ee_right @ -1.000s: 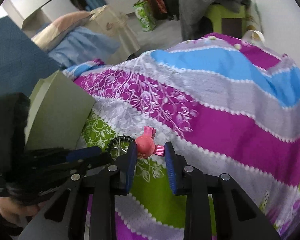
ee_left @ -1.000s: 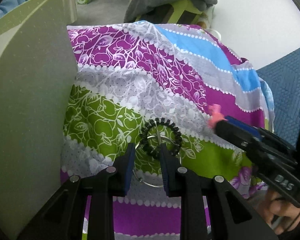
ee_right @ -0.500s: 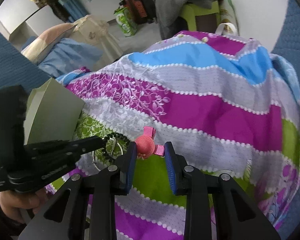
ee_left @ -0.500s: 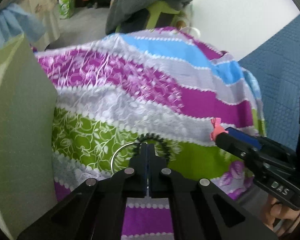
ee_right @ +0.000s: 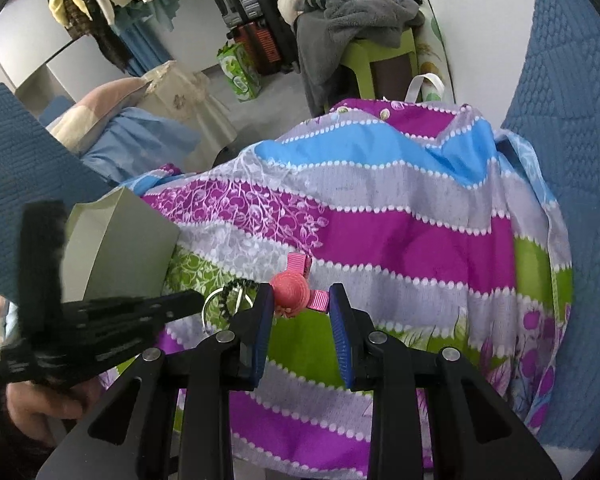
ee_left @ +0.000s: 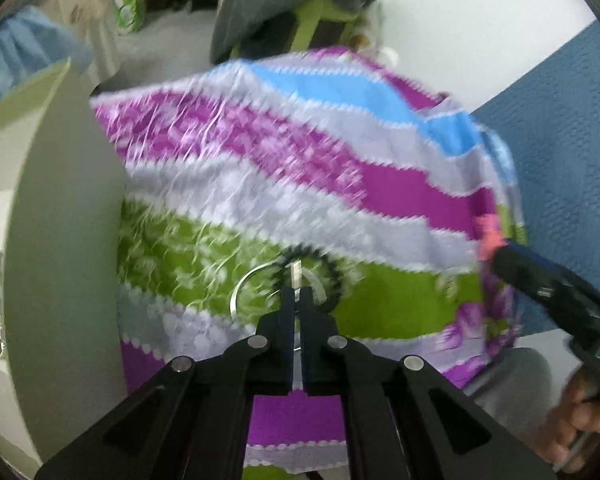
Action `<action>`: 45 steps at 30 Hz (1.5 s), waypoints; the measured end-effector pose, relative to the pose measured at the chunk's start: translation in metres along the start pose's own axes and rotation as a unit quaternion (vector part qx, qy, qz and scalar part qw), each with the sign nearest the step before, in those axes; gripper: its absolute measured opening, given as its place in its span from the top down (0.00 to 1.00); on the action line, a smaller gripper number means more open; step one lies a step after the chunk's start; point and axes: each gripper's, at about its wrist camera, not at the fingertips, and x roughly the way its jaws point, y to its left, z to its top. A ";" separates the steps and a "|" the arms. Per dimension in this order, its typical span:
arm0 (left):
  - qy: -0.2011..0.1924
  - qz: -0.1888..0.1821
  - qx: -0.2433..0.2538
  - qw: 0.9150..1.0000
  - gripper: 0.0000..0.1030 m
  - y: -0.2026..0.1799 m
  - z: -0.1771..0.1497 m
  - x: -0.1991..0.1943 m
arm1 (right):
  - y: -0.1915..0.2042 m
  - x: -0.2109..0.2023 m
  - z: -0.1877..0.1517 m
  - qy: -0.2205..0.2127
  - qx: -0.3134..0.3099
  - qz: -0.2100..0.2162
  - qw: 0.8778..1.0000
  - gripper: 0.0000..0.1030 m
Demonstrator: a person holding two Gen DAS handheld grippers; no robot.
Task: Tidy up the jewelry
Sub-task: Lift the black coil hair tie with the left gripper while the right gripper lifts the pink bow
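Holding 2 pieces at once, you are still early in the job. Your left gripper (ee_left: 295, 300) has its jaws clenched on the silver ring (ee_left: 252, 280), with the black coil hair tie (ee_left: 328, 270) looped beside it, just right of the green box (ee_left: 60, 240). Your right gripper (ee_right: 300, 312) has its jaws pinching the pink hat clip (ee_right: 290, 288), further right over the striped cloth (ee_right: 400, 240). Neither piece is in the green box yet, so both still need putting away.
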 end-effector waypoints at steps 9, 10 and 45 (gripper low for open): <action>0.023 0.045 0.023 0.998 0.98 -0.005 0.004 0.020 | -0.008 0.002 -0.015 0.011 0.021 0.011 1.000 0.75; 0.026 0.042 0.023 0.999 0.98 -0.004 0.005 0.020 | -0.009 0.003 -0.016 0.012 0.022 0.012 1.000 0.75; 0.012 0.051 0.024 0.998 0.68 -0.001 0.011 0.028 | -0.026 0.009 -0.024 0.019 0.044 0.015 0.999 0.75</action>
